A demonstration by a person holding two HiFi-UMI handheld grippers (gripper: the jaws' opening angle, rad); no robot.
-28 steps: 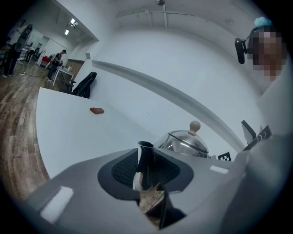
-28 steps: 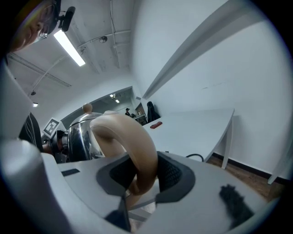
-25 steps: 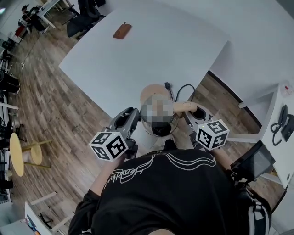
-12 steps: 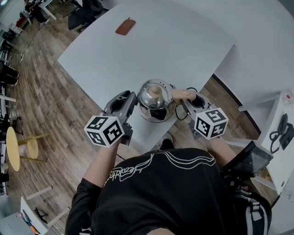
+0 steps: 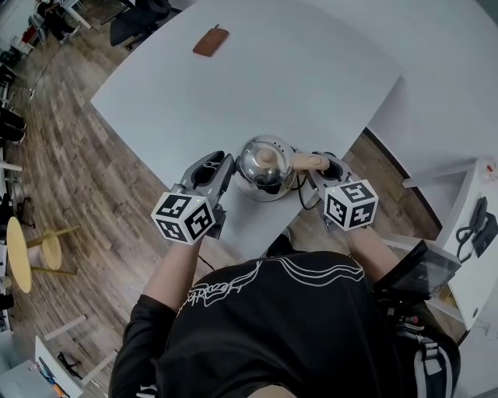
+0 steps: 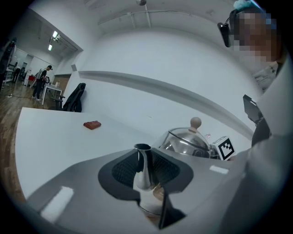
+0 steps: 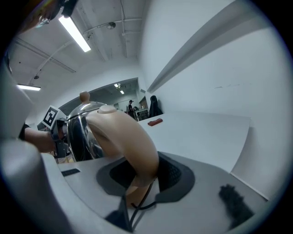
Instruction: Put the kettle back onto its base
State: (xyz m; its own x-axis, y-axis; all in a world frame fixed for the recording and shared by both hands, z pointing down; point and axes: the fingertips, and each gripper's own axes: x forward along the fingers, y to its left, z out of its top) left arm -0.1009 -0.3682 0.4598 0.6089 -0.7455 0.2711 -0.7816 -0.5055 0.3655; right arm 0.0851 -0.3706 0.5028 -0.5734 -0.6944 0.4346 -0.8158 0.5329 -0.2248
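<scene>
A steel kettle [image 5: 263, 165] with a wooden lid knob [image 5: 266, 156] hangs over the near corner of the white table [image 5: 311, 70]. My left gripper [image 5: 226, 172] is shut on its thin spout [image 6: 143, 167], seen upright between the jaws. On the other side, my right gripper [image 5: 317, 167] is shut on the tan curved handle [image 7: 130, 146]. The kettle's body [image 7: 81, 130] shines to the left of that handle. A black cord [image 5: 299, 188] trails off the table edge under the handle. The base is hidden under the kettle; I cannot tell whether the kettle rests on it.
A small brown flat thing [image 5: 211, 40] lies far back on the table. Wooden floor [image 5: 70, 155] runs along the left, with a yellow round stool [image 5: 19, 253] and office chairs [image 5: 132, 19] beyond. A white shelf [image 5: 467, 210] and a dark screen [image 5: 426, 272] stand at the right.
Both grippers carried the kettle away from the person and lower, over the table's corner. The tan round base seen a second ago now lies hidden beneath it.
</scene>
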